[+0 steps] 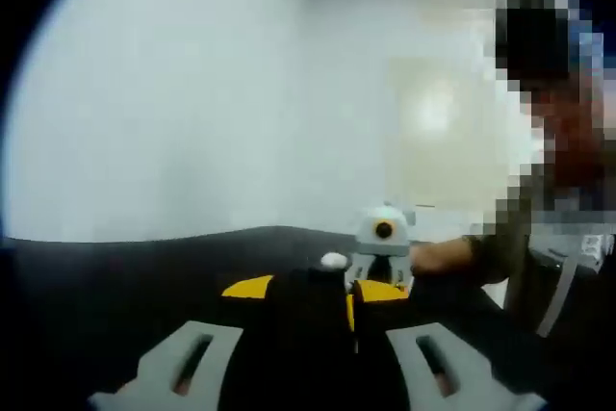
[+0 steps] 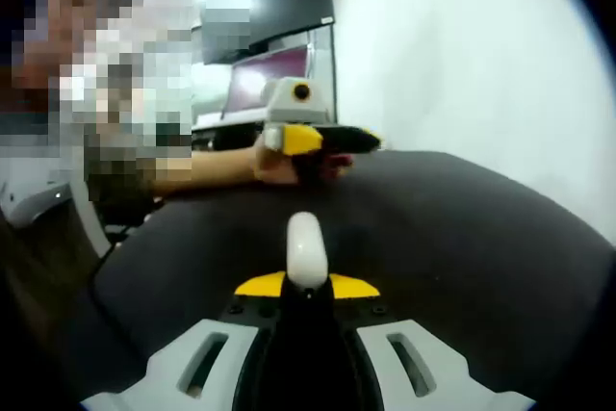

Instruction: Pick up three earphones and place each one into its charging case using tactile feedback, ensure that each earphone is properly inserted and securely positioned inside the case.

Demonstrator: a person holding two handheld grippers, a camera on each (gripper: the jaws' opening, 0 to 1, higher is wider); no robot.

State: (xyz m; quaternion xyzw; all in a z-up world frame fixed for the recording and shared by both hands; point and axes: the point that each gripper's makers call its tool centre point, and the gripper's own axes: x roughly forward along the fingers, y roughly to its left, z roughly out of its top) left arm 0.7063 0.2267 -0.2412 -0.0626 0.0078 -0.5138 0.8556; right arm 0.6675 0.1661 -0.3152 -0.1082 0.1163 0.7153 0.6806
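Fingers (image 2: pixel 306 307) around white earphone (image 2: pixel 307 249) — black table (image 2: pixel 462 238), monitor (image 2: pixel 269 79) beyond.

Open black table (image 2: pixel 462 238) between the claws, only the opposite claw (image 2: pixel 322 140) in the way

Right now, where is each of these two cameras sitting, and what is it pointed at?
Left gripper view: rides on the left gripper, looking across the dark table at the right gripper; a forearm shows.
Right gripper view: rides on the right gripper, which holds a white earphone, looking back at the left gripper and the hand on it.
Shared: the table; each view shows the other gripper.
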